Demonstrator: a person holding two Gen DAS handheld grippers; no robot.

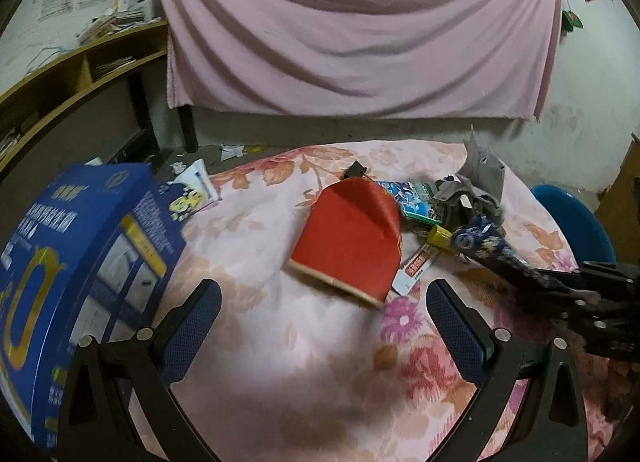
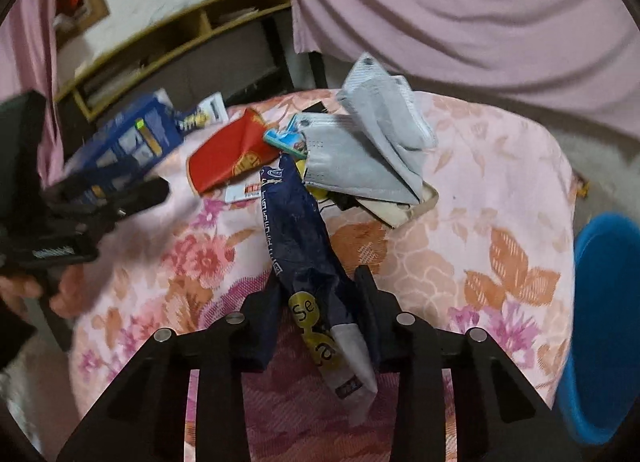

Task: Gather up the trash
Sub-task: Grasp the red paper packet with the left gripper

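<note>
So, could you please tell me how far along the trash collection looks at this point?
Nothing visibly binned yet. In hand: the right tongs are shut on a dark blue wrapper; the left tongs are open and empty. Left on the floral cloth: red packet, grey masks, blue box.

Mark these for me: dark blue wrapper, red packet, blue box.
dark blue wrapper [image 2: 298, 238]: right wrist view, mid-body above the jaws.
red packet [image 1: 346, 240]: left wrist view, centre of its flat red face.
blue box [image 1: 96, 258]: left wrist view, printed side panel.
</note>
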